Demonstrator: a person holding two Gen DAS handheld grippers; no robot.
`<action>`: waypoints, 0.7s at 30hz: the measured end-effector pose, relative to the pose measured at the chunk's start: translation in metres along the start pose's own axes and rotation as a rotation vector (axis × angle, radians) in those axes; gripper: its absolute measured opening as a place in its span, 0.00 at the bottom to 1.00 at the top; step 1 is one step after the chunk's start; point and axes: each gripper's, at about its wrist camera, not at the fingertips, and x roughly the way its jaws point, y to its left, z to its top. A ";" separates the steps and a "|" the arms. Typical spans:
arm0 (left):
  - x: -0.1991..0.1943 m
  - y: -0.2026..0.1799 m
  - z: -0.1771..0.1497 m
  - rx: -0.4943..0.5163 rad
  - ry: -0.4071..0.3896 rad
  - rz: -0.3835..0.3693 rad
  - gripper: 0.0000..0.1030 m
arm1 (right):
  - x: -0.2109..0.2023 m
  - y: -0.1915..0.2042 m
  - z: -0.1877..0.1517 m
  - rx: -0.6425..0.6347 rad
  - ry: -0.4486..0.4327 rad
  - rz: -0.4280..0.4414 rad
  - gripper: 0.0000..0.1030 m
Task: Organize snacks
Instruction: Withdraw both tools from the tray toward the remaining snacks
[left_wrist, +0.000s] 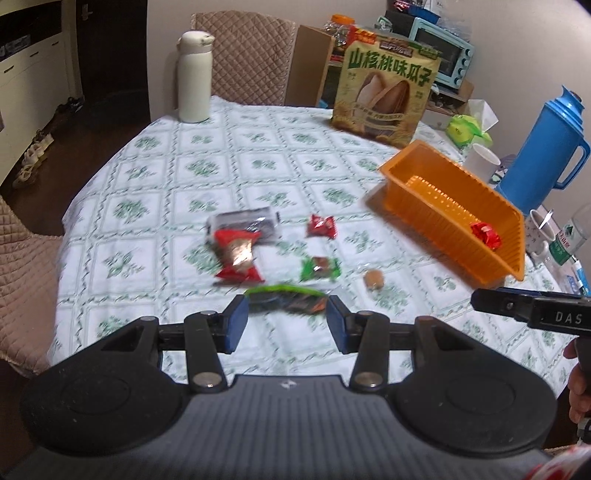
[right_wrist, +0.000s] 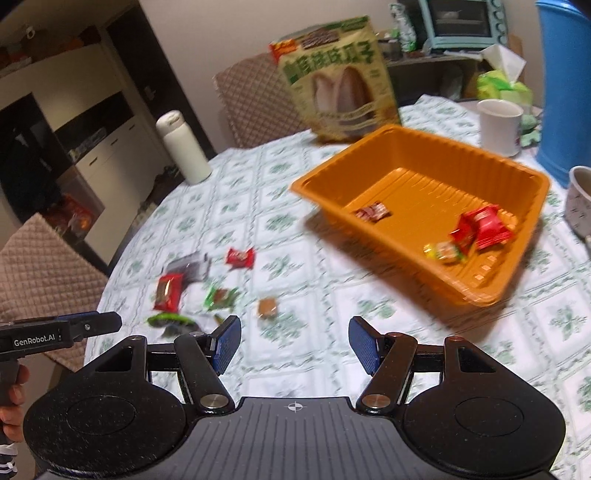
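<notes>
An orange tray (right_wrist: 517, 177) stands on the table at the right, holding a red packet (right_wrist: 480, 227), a yellow candy (right_wrist: 445, 252) and a small striped candy (right_wrist: 372, 212); the tray also shows in the left wrist view (left_wrist: 417, 170). Loose snacks lie on the cloth: a red packet (left_wrist: 238, 256), a silver-black packet (left_wrist: 245, 221), a small red packet (left_wrist: 322, 227), a green packet (left_wrist: 320, 268), a brown candy (left_wrist: 373, 279) and a green-edged packet (left_wrist: 286, 299). My left gripper (left_wrist: 287, 326) is open, its pads on either side of the green-edged packet. My right gripper (right_wrist: 294, 345) is open and empty above the cloth.
A large sunflower-seed bag (left_wrist: 389, 88) stands at the back. A white bottle (left_wrist: 194, 75) stands far left. A blue thermos (left_wrist: 546, 147), white mug (left_wrist: 480, 162), tissue pack (left_wrist: 467, 127) and cups (left_wrist: 539, 229) crowd the right edge. Quilted chairs (left_wrist: 243, 48) surround the table.
</notes>
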 end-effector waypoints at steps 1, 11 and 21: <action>0.000 0.002 -0.002 0.002 0.004 0.010 0.41 | 0.004 0.004 -0.002 -0.009 0.009 0.007 0.63; 0.007 0.024 -0.013 -0.004 0.029 0.033 0.41 | 0.044 0.048 -0.017 -0.164 0.075 0.055 0.63; 0.025 0.047 -0.016 -0.038 0.055 0.050 0.41 | 0.093 0.081 -0.013 -0.373 0.087 0.121 0.62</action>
